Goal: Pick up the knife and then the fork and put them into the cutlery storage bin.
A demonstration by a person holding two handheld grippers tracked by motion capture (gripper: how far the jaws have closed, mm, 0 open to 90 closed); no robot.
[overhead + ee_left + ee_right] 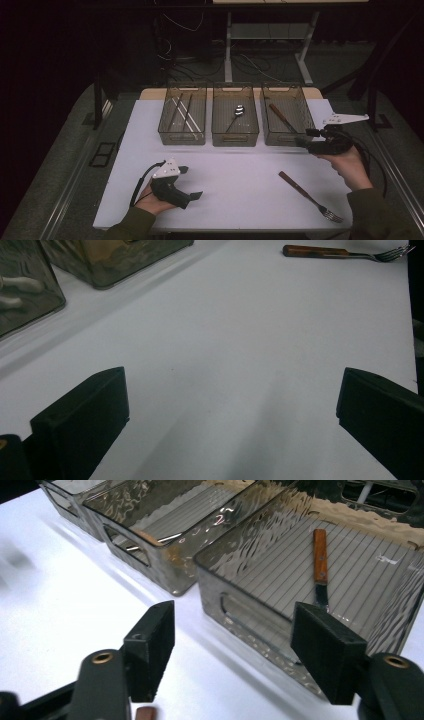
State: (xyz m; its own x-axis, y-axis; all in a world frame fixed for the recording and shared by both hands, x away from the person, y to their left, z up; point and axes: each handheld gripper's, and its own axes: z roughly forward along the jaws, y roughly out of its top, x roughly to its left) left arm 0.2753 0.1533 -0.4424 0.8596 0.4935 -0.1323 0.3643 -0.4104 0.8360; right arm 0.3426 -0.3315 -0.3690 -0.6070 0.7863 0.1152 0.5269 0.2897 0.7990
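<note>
Jaws of right gripper [306,138] spread, nothing between them, beside the right-hand bin [287,121] holding a wood-handled utensil [320,565]. Left gripper [192,183] jaws wide apart, empty, low over table [240,180]. Fork [310,196] lies flat near the front right edge. Judged light, rigid; metal neck slippery, so pinch the wooden handle mid-length.

The left hand [152,200] rests low at the near left, its sleeve coming in from the near edge. It holds the left gripper [192,182] pointing right, jaws wide apart with nothing between them. The right hand [350,167] is raised at the far right, forearm reaching in from the near right corner. It holds the right gripper [302,137] pointing left, jaws apart and empty, grey plate on top.
</note>
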